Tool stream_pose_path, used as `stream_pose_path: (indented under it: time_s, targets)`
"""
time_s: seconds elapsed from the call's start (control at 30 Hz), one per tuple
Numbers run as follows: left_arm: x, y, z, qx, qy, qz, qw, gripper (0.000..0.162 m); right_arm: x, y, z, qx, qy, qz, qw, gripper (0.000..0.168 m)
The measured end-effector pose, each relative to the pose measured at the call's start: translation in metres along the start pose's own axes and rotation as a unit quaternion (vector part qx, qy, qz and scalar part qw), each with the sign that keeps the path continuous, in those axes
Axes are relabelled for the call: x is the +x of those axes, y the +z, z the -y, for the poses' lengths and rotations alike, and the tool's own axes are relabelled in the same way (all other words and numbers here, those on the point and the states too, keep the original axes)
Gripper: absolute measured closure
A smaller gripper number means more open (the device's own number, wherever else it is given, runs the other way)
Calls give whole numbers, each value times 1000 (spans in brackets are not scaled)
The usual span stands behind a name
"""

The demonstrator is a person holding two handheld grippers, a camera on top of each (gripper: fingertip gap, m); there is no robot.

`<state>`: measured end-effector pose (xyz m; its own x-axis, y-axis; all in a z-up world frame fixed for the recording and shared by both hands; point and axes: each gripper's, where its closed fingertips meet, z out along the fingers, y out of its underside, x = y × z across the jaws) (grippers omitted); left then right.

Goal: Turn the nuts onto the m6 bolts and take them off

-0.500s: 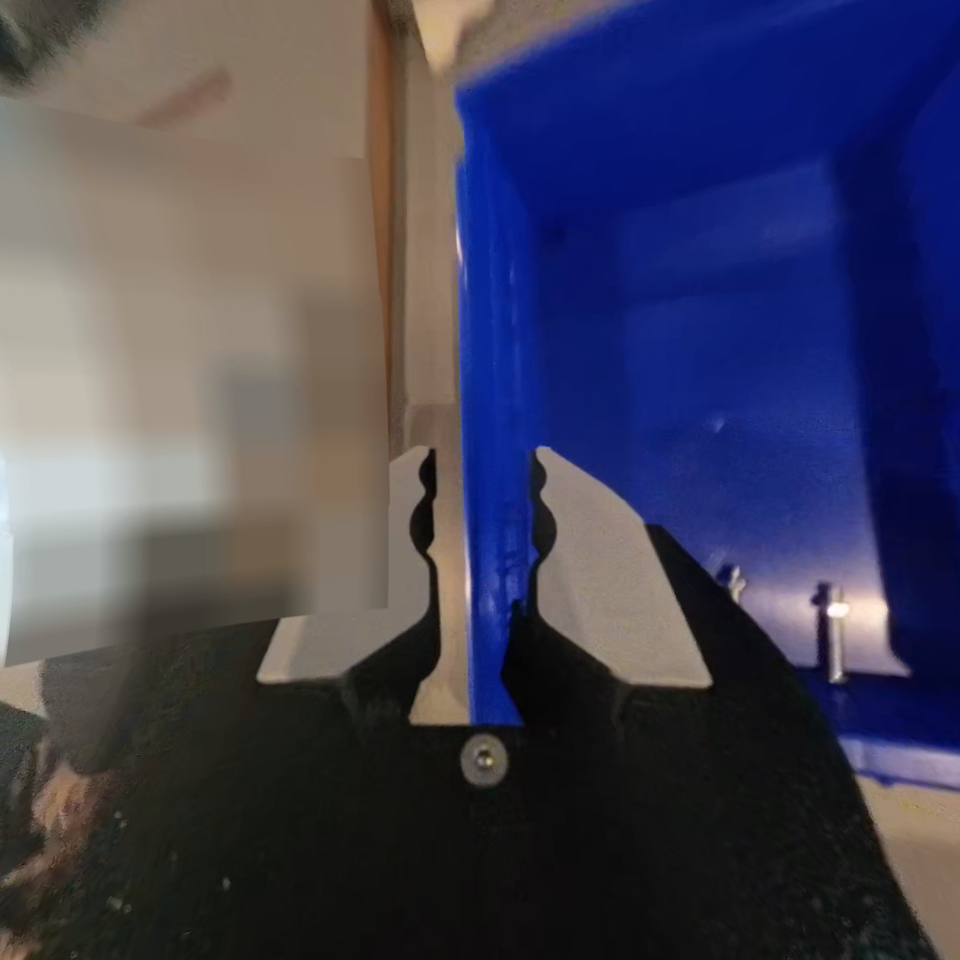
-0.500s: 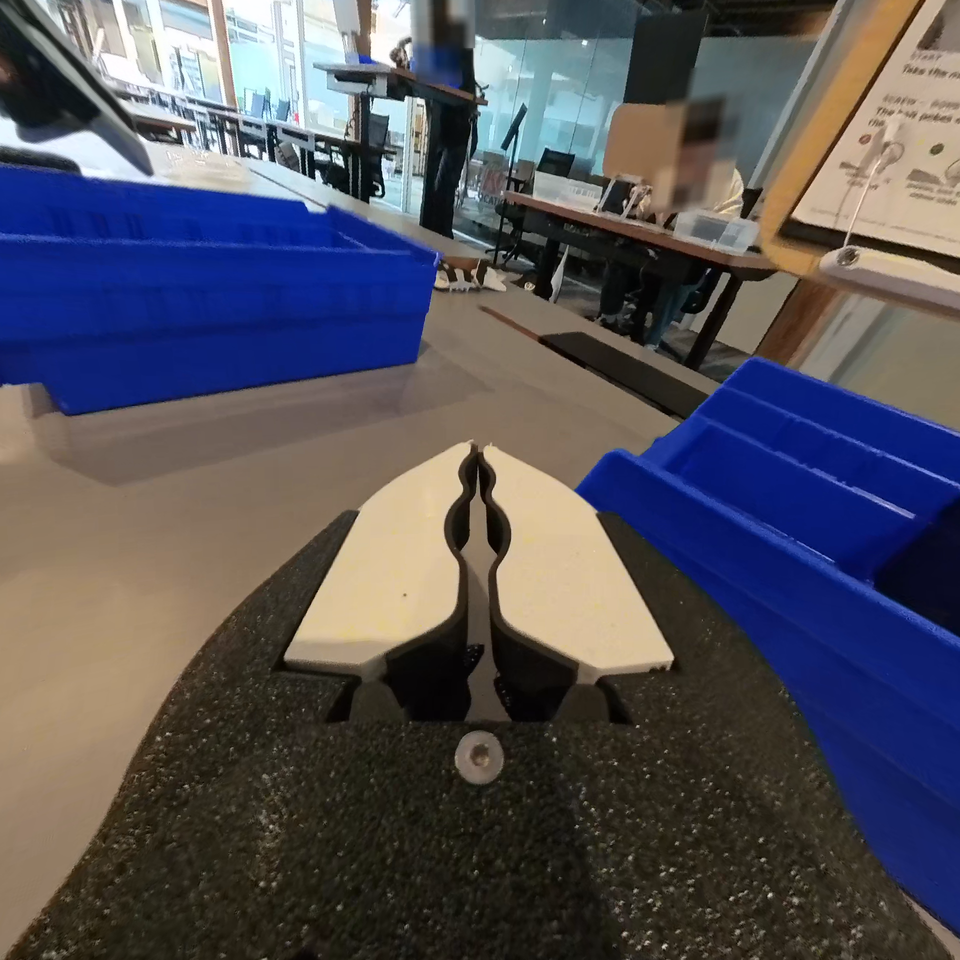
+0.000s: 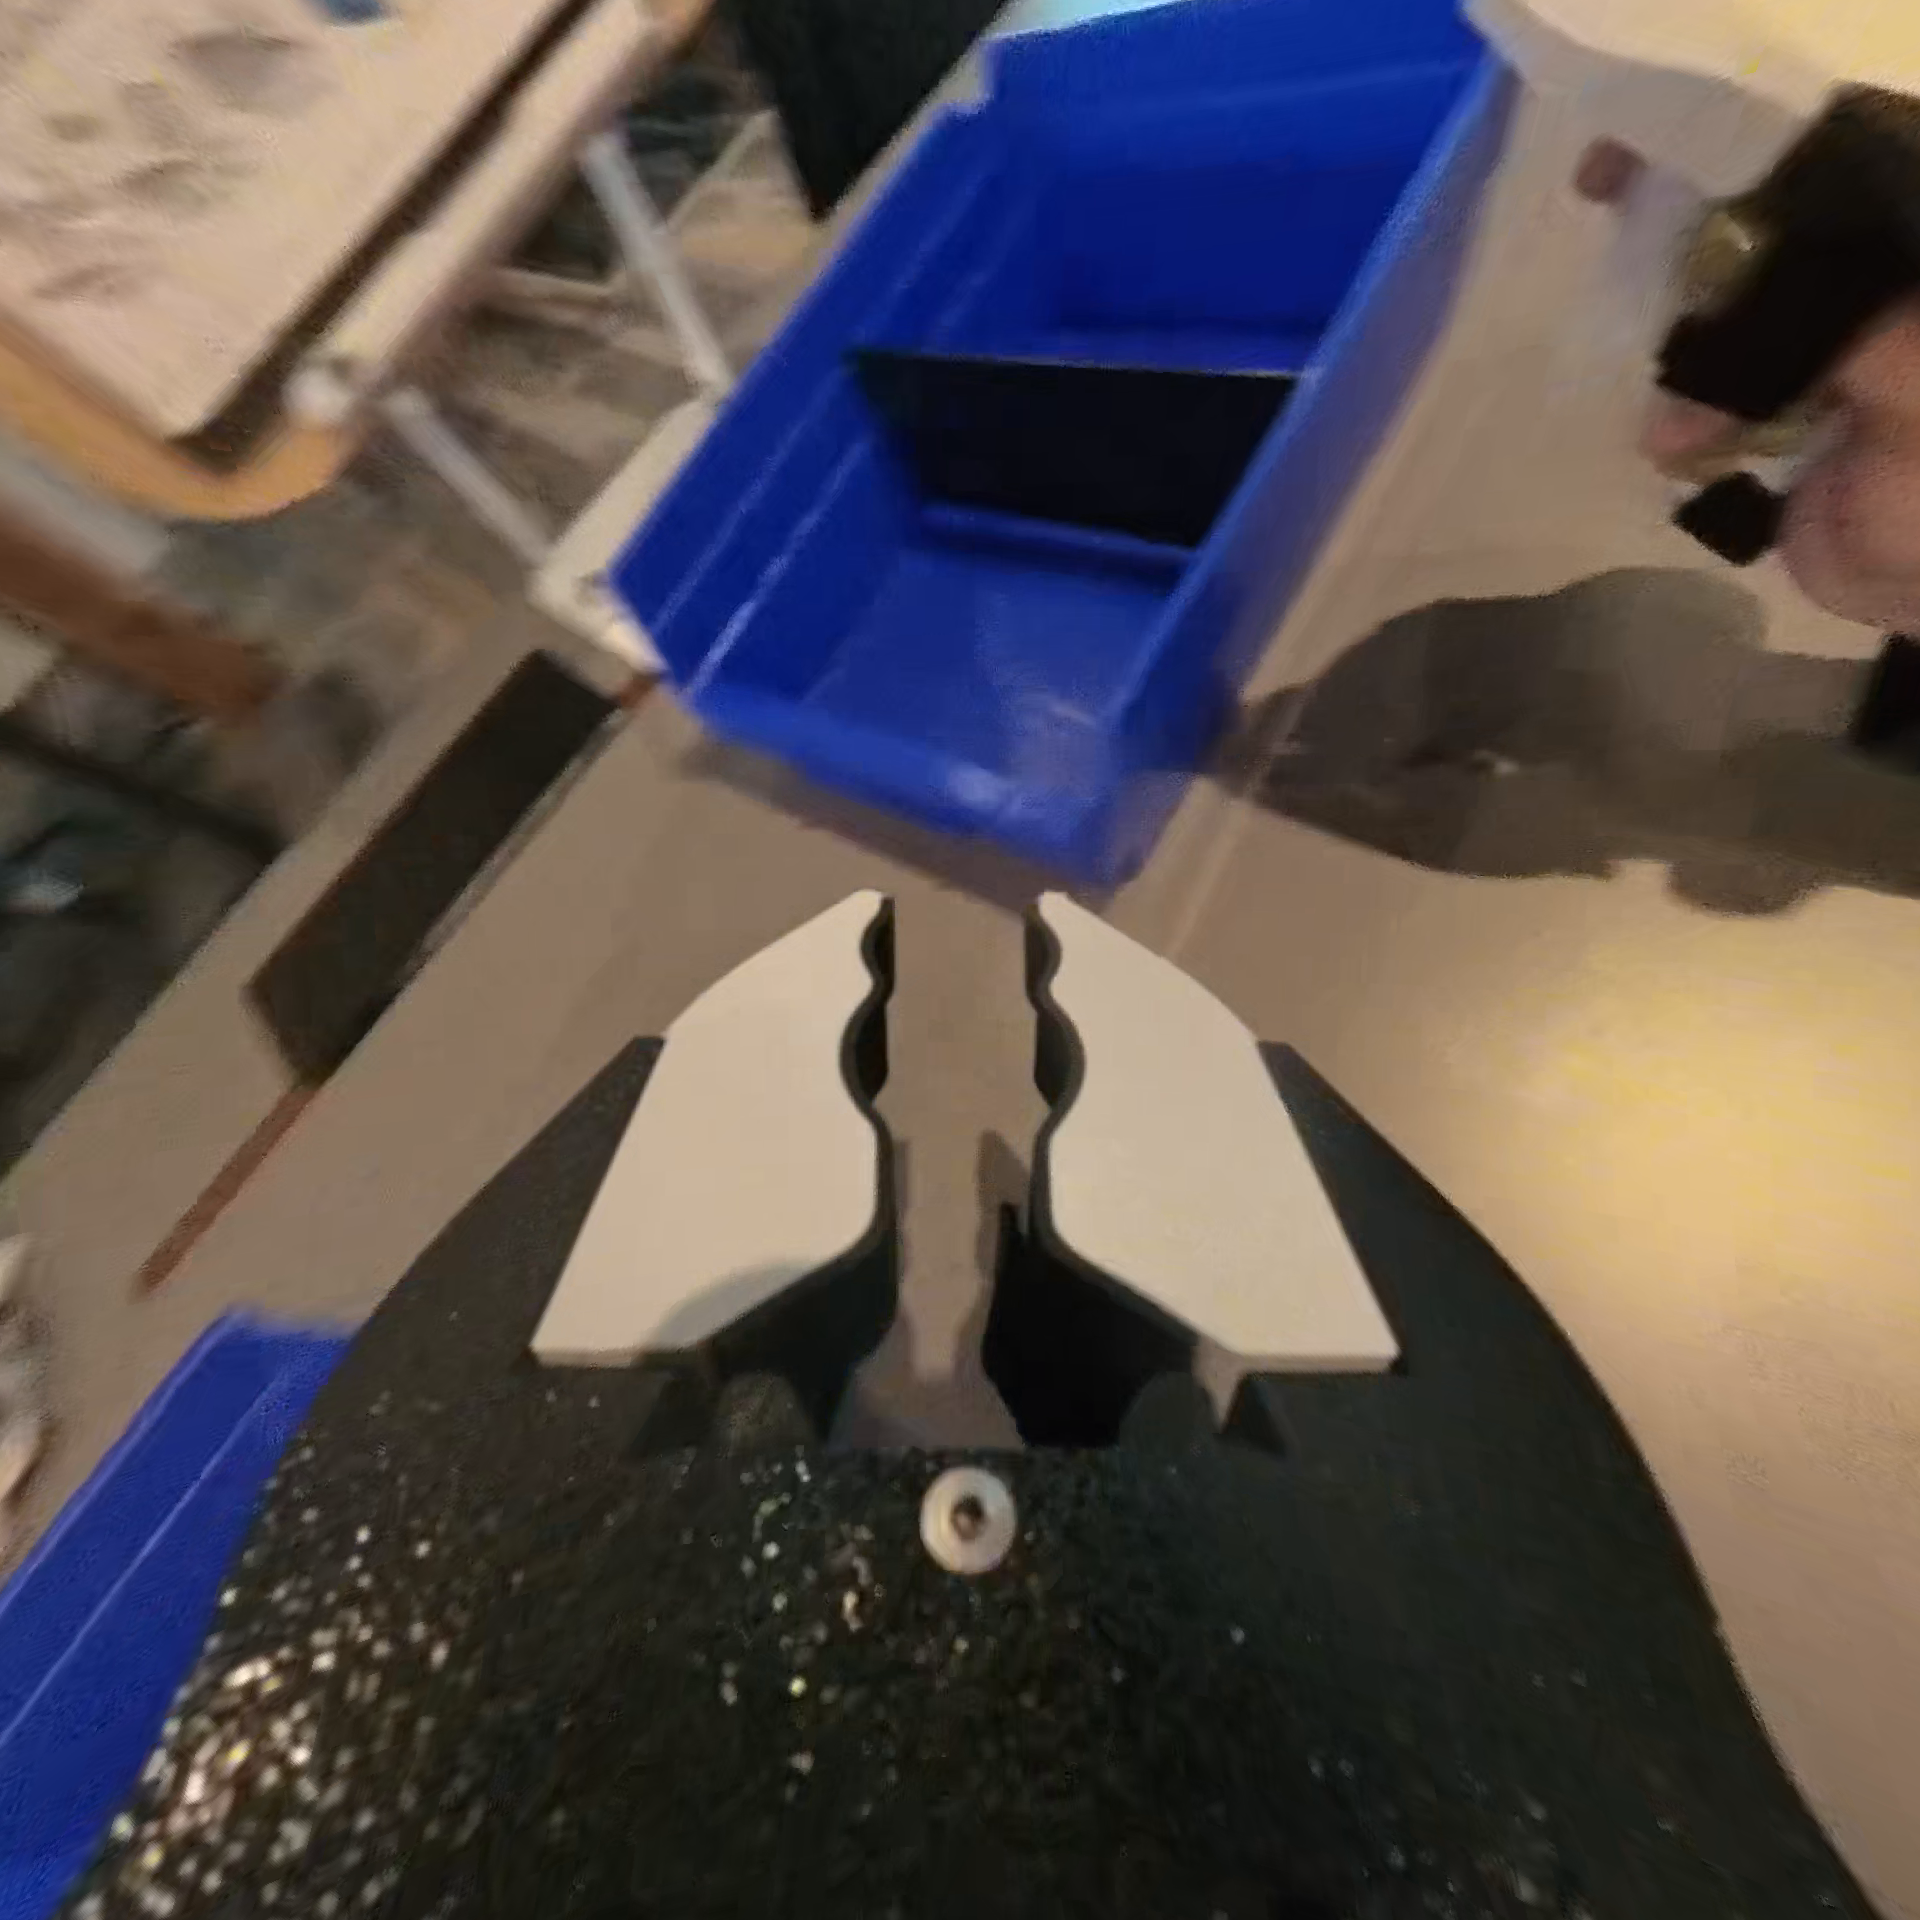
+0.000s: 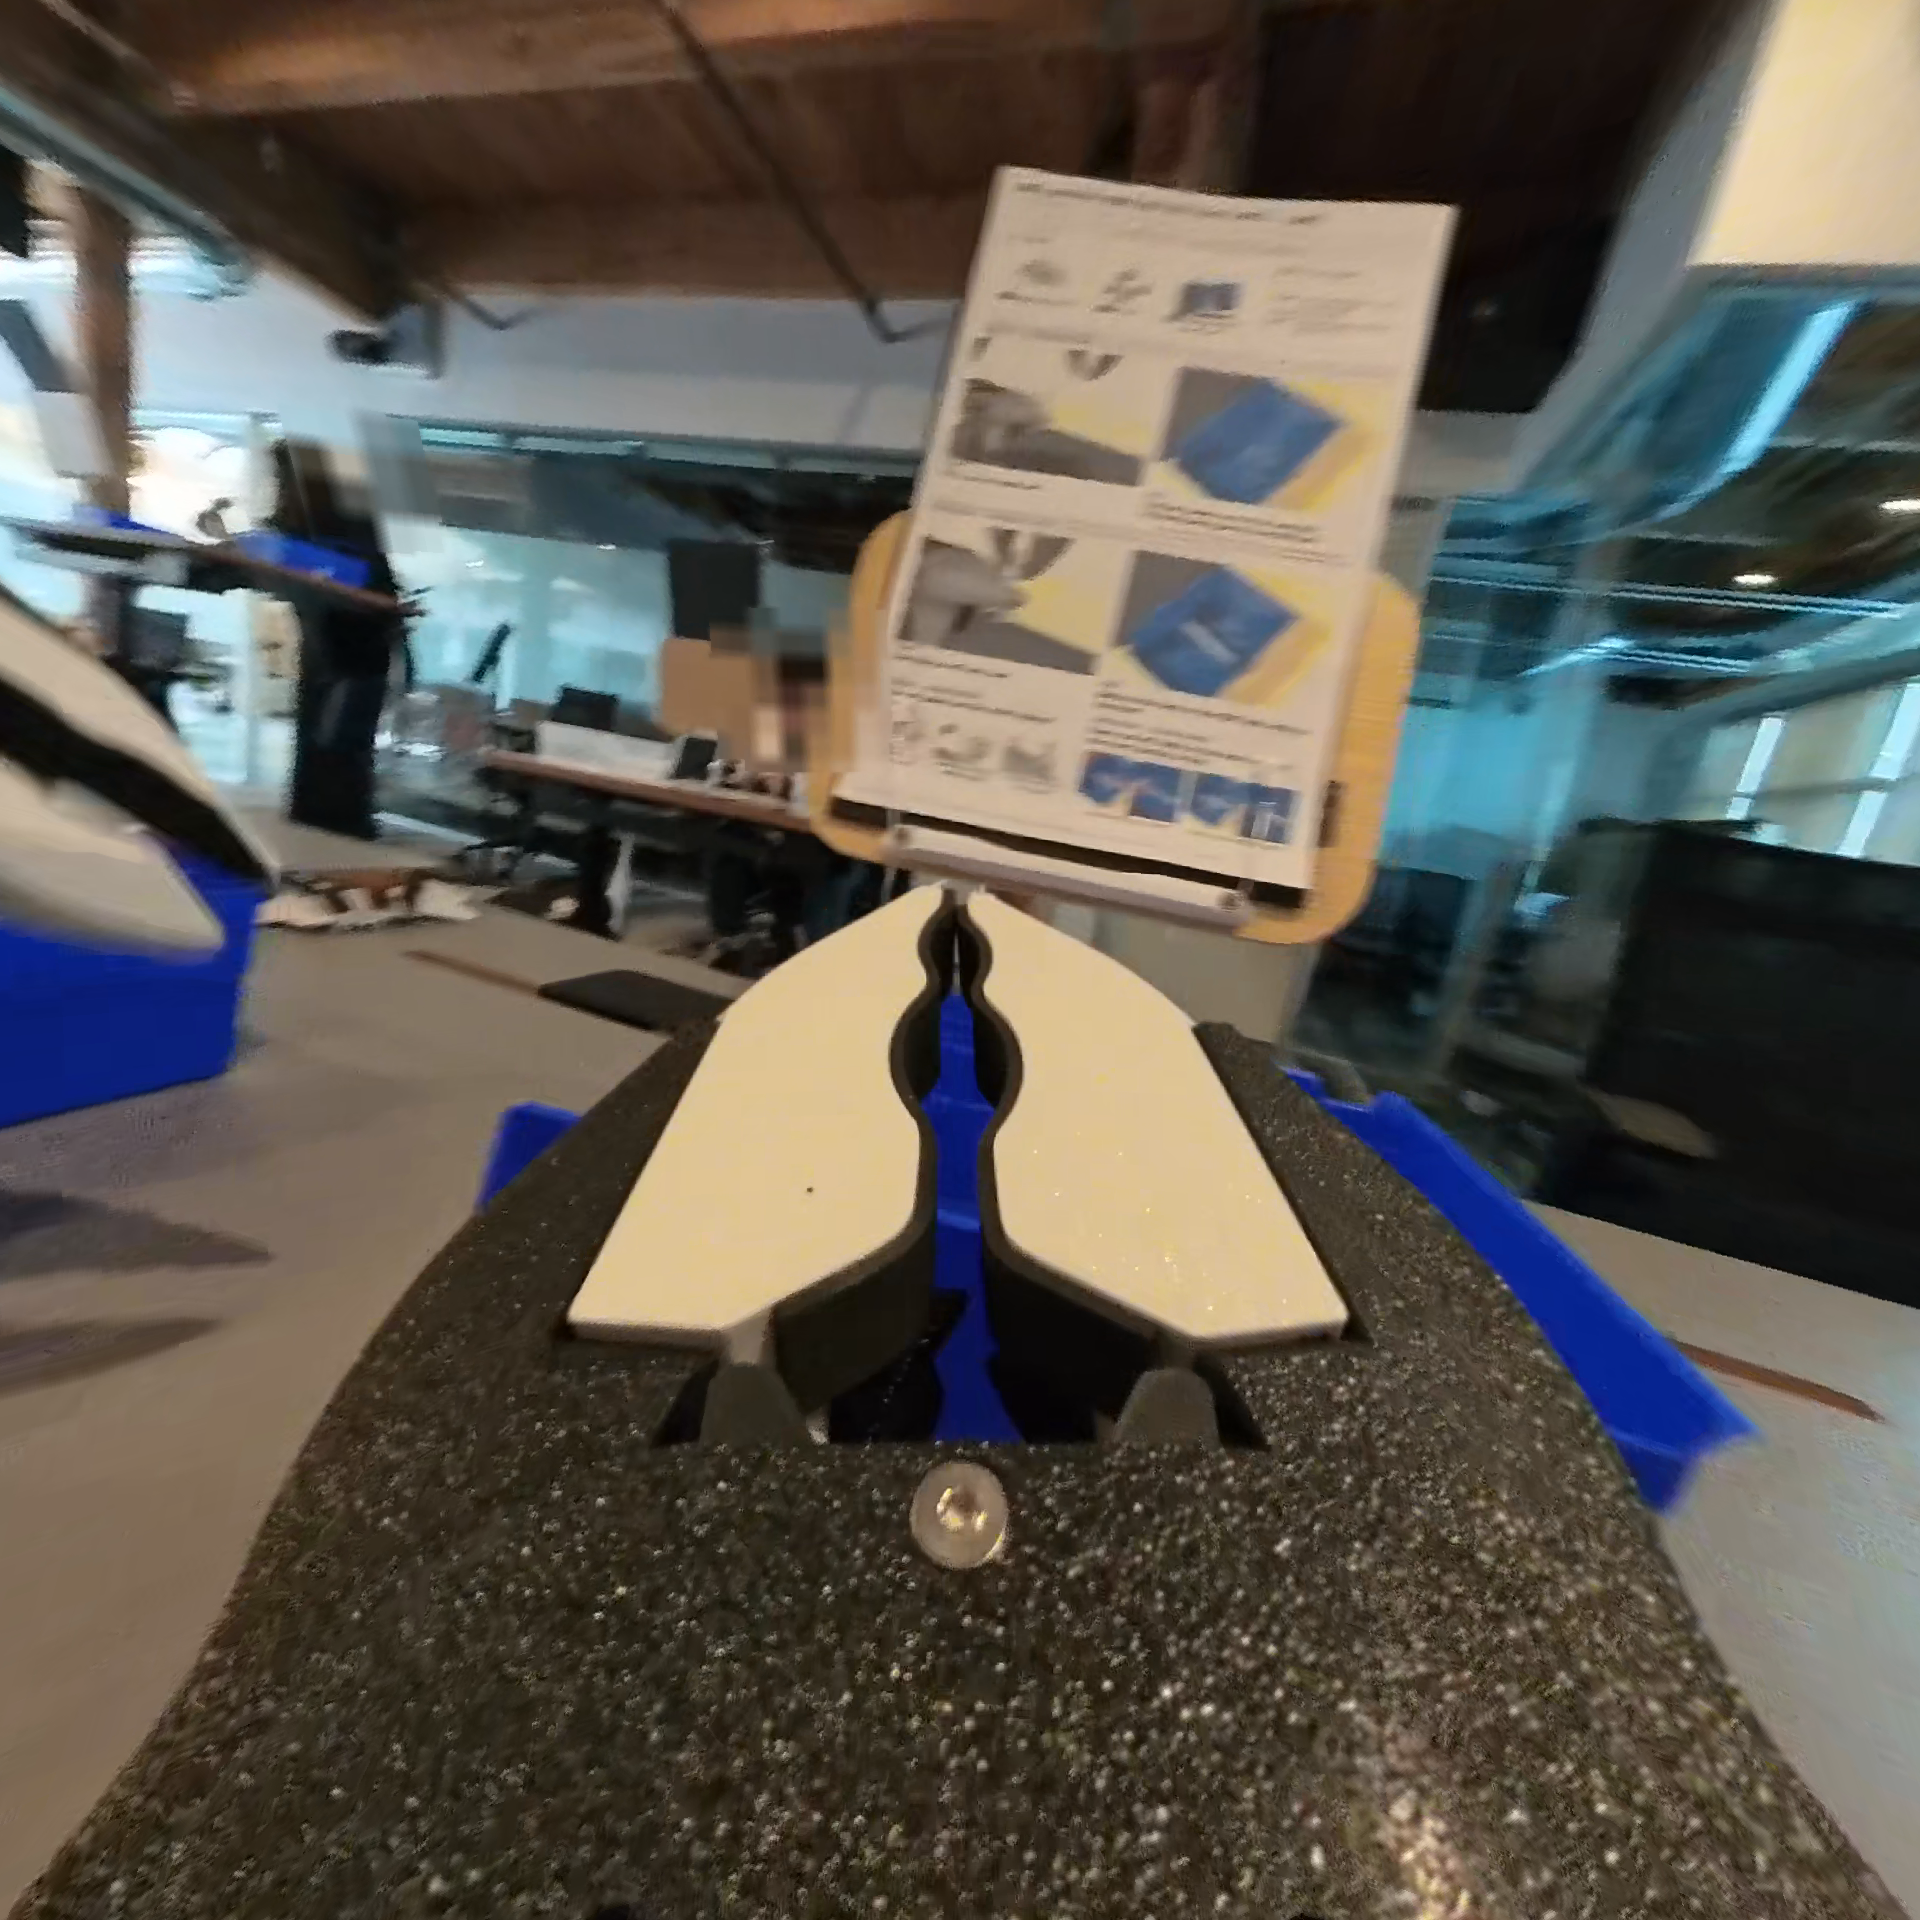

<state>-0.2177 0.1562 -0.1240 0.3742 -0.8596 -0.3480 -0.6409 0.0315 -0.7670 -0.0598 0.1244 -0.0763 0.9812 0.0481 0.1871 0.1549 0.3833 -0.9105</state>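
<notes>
Grey table (image 3: pixel 1558 1195) now under us; left gripper (image 3: pixel 956 914) pulled off bin (image 3: pixel 935 644) at 12, unclenched, empty. Right gripper (image 4: pixel 954 902) clenched, empty. We hold no bolt.

left hand-held gripper (image 3: pixel 958 914) pulled back from the blue bin (image 3: pixel 997 499); right one (image 4: pixel 954 902) tilted upward.

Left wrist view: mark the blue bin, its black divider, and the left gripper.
blue bin (image 3: pixel 940 665), left wrist view, inner floor.
black divider (image 3: pixel 1070 442), left wrist view, middle of its face.
left gripper (image 3: pixel 956 920), left wrist view, gap between fingertips.
</notes>
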Motion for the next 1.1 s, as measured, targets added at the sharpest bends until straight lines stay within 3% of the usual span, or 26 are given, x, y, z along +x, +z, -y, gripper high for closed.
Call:
stream_pose_path:
  time_s: [0.07, 0.17, 0.33, 0.47, 0.57, 0.67, 0.73, 0.83, 0.97, 1.03, 1.1]
  targets:
    - [27, 32, 11, 3, 19, -57, 998, 128, 27, -4, -3, 0, 0, -39, 999, 168]
    - [56, 61, 25, 1, 11, -121, 993, 102, 61, -12, -4, 4, 12, -89, 996, 168]
    - [59, 95, 2, -117, 35, -102, 987, 84, 94, -26, 6, 29, 33, -136, 990, 168]
    - [77, 99, -2, -150, 21, -128, 980, 81, 106, -32, 10, 38, 31, -157, 986, 168]
    - [113, 93, 15, -121, -30, -219, 968, 75, 113, -38, 13, 43, 27, -171, 984, 168]
    - [163, 74, 45, -51, -91, -360, 927, 72, 126, -47, 20, 53, 20, -192, 980, 168]
    - [177, 61, 61, 6, -110, -400, 910, 71, 137, -57, 28, 65, 19, -210, 975, 168]
    - [144, 47, 81, 136, -127, -319, 929, 74, 152, -71, 37, 75, 32, -231, 969, 168]
    - [30, 20, 68, 288, -157, -41, 944, 97, 161, -66, 21, -5, 64, -231, 971, 166]
    - [-18, 11, 41, 294, -167, 82, 937, 102, 157, -57, 3, -83, 89, -204, 971, 130]
    - [-40, 10, 16, 280, -169, 143, 934, 103, 142, -50, -20, -170, 154, -154, 961, 105]
